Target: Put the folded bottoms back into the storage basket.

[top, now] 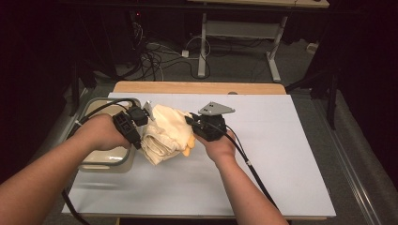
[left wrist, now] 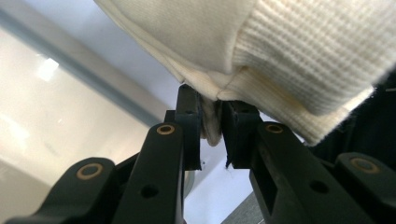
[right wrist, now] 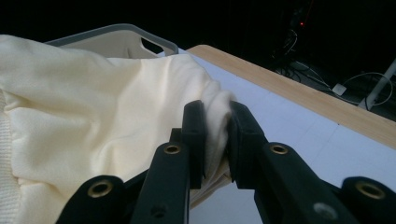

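Note:
A folded cream garment (top: pixel 166 133) with ribbed knit cuffs hangs just above the white table top (top: pixel 263 154), held between both grippers. My left gripper (top: pixel 143 124) pinches its left edge; in the left gripper view the jaws are shut on a fold of the garment (left wrist: pixel 261 51) right at the fingertips (left wrist: pixel 189 116). My right gripper (top: pixel 193 121) grips the right side; in the right gripper view a bunched ridge of the garment (right wrist: pixel 93 116) is squeezed between the fingertips (right wrist: pixel 194 126). A yellow-orange patch (top: pixel 188 149) peeks out under the garment by the right hand.
A grey plastic bin (top: pixel 101 159) stands at the table's left edge, under my left hand; its rim (right wrist: pixel 116 30) lies behind the garment in the right gripper view. The wooden table edge (top: pixel 197 87) runs along the back. Cables and desk legs (top: pixel 202 47) are on the floor beyond.

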`<state>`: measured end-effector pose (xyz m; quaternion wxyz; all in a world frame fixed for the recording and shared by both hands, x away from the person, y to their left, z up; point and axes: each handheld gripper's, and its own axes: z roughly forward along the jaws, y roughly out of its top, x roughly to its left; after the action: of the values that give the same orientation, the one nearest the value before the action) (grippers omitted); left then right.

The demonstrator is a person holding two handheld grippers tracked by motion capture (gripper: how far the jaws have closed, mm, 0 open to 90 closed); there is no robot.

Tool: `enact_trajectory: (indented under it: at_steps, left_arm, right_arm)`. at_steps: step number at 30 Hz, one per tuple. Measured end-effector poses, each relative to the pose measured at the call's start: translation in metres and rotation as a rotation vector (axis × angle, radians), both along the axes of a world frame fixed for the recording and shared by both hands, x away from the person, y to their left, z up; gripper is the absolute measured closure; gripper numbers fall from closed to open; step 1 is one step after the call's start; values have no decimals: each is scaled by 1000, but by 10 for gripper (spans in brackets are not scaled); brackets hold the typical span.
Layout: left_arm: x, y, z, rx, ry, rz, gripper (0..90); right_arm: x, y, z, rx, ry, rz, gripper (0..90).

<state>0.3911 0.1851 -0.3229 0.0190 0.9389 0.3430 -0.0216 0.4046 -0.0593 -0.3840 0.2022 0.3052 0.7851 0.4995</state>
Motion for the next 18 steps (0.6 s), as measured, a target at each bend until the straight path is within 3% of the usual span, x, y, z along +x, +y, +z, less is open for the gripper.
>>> enact_trajectory:
  at_steps: [9, 18]
  left_arm:
    - [-1, 28, 9, 11, -4, 44, 767]
    - [-1, 49, 4, 30, -4, 78, 767]
  right_arm:
    - [5, 26, 8, 1, -14, 32, 801]
    - [12, 53, 7, -3, -21, 65, 802]
